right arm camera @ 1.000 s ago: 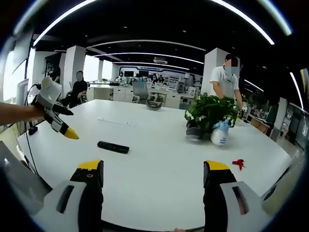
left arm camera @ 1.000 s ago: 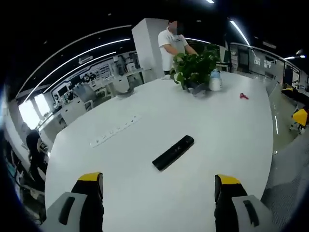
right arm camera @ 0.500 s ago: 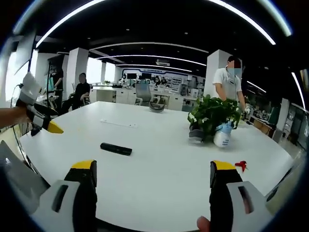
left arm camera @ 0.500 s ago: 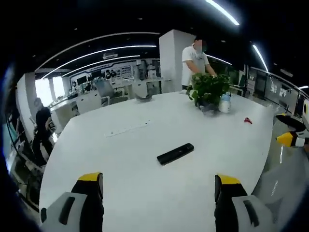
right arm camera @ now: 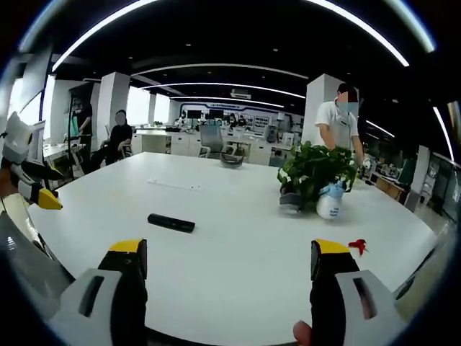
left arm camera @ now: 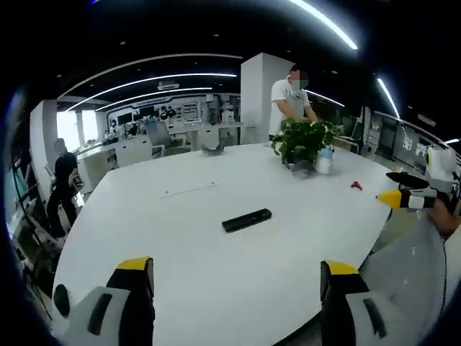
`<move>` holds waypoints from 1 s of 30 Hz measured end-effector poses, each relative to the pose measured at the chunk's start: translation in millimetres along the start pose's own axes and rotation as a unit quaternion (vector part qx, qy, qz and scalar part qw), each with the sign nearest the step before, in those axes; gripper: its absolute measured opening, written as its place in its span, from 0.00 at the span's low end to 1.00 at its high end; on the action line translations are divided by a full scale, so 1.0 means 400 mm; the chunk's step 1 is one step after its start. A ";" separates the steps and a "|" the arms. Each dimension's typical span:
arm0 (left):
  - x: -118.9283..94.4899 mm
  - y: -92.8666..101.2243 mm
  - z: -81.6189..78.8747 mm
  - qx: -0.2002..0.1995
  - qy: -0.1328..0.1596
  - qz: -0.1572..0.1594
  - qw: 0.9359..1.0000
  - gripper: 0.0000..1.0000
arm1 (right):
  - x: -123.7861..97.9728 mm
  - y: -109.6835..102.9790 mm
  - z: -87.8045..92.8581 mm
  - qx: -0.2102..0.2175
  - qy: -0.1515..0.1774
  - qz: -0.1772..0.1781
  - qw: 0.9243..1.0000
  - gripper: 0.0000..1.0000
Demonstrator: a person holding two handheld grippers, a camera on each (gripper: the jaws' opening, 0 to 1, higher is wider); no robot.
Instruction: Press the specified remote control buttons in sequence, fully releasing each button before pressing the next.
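Remote [left arm camera: 246, 220] flat on white bench [left arm camera: 180, 238], mid-surface, 12 o'clock of left claw [left arm camera: 238, 288], untouched. Left claw wide, empty. Right claw [right arm camera: 228, 285] wide, empty; remote [right arm camera: 171, 223] at its 11 o'clock.

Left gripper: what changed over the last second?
In the right gripper view the left gripper has drawn back from over the table to its left edge, away from the remote control. Nothing gripped or released. Remote, potted plant and spray bottle stayed put; both grippers open.
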State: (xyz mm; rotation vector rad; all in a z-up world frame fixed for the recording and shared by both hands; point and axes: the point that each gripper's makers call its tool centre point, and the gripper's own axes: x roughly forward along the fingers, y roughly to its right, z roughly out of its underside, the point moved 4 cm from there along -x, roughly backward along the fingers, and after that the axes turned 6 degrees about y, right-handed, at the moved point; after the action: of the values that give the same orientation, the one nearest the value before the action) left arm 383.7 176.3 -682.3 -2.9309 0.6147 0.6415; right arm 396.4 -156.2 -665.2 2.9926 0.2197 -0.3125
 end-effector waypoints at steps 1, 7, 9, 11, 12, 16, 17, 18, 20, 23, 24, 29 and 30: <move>-0.008 0.003 0.006 -0.006 0.002 -0.003 1.000 1.00 | 0.000 0.000 -0.001 0.003 0.001 -0.001 1.000 0.98; -0.030 0.006 0.031 -0.025 0.020 -0.026 0.999 1.00 | 0.002 -0.006 0.001 0.005 -0.003 -0.008 1.000 0.98; -0.033 0.002 0.027 -0.031 0.029 -0.036 0.998 1.00 | 0.003 -0.008 0.003 0.005 -0.007 -0.011 1.000 0.99; -0.035 -0.003 0.025 -0.035 0.039 -0.045 0.998 1.00 | 0.003 -0.010 0.004 0.005 -0.009 -0.016 1.000 1.00; -0.035 -0.010 0.026 -0.036 0.046 -0.053 0.997 1.00 | 0.004 -0.010 0.006 0.002 -0.013 -0.017 1.000 1.00; -0.036 -0.023 0.024 -0.013 0.061 -0.082 0.995 1.00 | 0.002 -0.004 -0.003 0.000 -0.002 -0.011 1.000 1.00; -0.035 -0.025 0.023 -0.009 0.062 -0.085 0.994 1.00 | 0.002 -0.003 -0.003 0.002 0.000 -0.009 1.000 1.00; -0.033 -0.026 0.020 -0.007 0.067 -0.088 0.994 1.00 | 0.002 -0.001 -0.003 0.003 -0.001 -0.007 1.000 1.00; -0.029 -0.029 0.019 -0.004 0.068 -0.092 0.993 1.00 | 0.002 0.001 -0.003 0.004 -0.001 -0.004 1.000 1.00; -0.031 -0.038 0.026 0.018 0.059 -0.110 0.992 1.00 | 0.002 0.002 0.000 0.006 -0.002 0.000 1.000 0.97; -0.031 -0.040 0.026 0.024 0.058 -0.115 0.991 1.00 | 0.003 0.005 0.003 0.005 -0.006 0.003 1.000 0.96; -0.031 -0.049 0.027 0.025 0.062 -0.122 0.990 1.00 | 0.003 0.016 0.010 0.029 -0.012 0.006 0.999 0.96; -0.030 -0.051 0.029 0.022 0.059 -0.122 0.990 1.00 | 0.002 0.014 0.010 0.028 -0.012 0.007 1.000 0.96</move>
State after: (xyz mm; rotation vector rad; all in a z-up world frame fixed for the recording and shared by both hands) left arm 377.6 201.1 -688.1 -2.9525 0.2658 0.4245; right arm 397.2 -162.2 -668.6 3.0422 0.1894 -0.3599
